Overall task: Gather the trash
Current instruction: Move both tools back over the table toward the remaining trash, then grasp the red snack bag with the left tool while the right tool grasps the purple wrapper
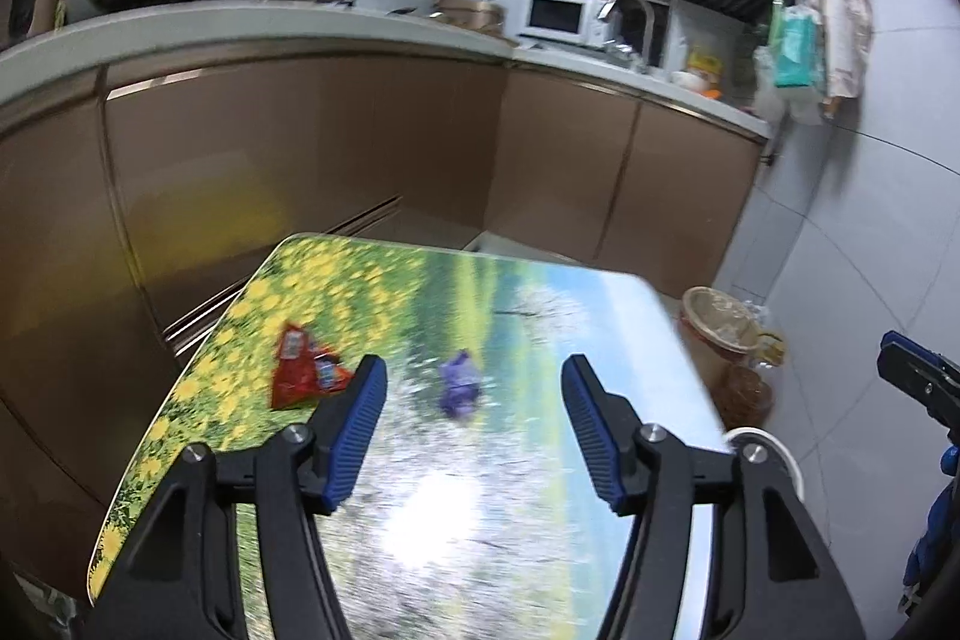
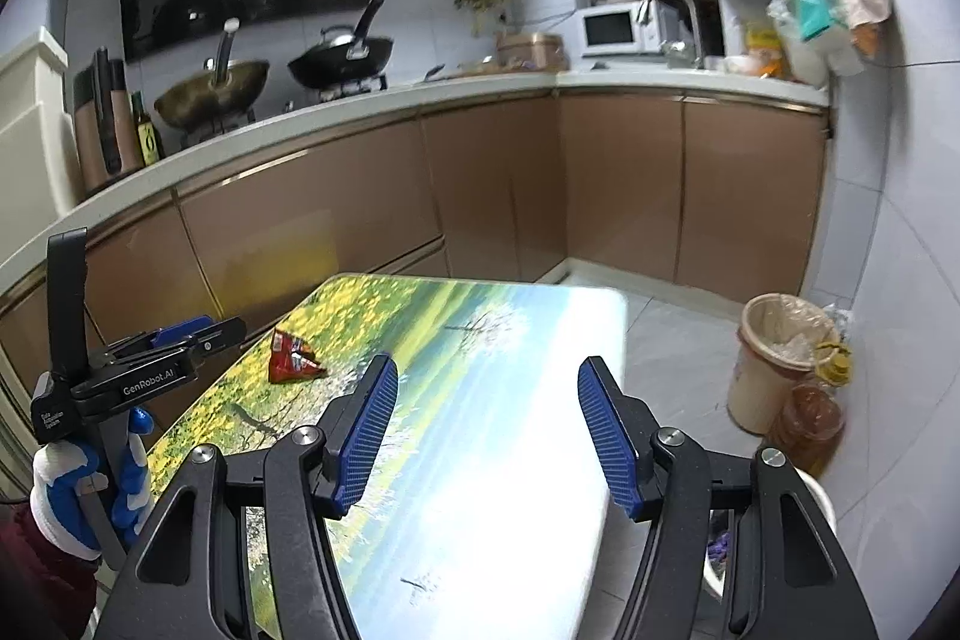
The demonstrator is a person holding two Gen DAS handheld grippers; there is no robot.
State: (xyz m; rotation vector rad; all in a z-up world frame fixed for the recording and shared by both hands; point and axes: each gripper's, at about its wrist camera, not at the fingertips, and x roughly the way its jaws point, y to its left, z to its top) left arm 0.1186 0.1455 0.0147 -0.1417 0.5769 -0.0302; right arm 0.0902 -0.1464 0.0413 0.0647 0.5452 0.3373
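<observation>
Both my left tool (image 1: 474,427) and right tool (image 2: 487,433) hang spread and empty over the bench (image 2: 540,460); I judge the red wrapper (image 1: 303,370), left of centre, needs pinching next.

The flower-print counter (image 2: 516,436) lies mostly bare, so a claw can pass over its middle and near end without meeting anything. Two small things sit on it: a red wrapper (image 1: 303,370) toward the left edge and a purple wrapper (image 1: 459,383) near the middle, apart from each other with open surface between. Brown cabinet doors (image 2: 372,196) wall in the left and far sides, close to the left edge. To the right, open floor (image 2: 672,340) runs beside the counter as far as a lined bin (image 2: 774,364) and an amber jug (image 2: 810,418) standing together against the tiled wall
</observation>
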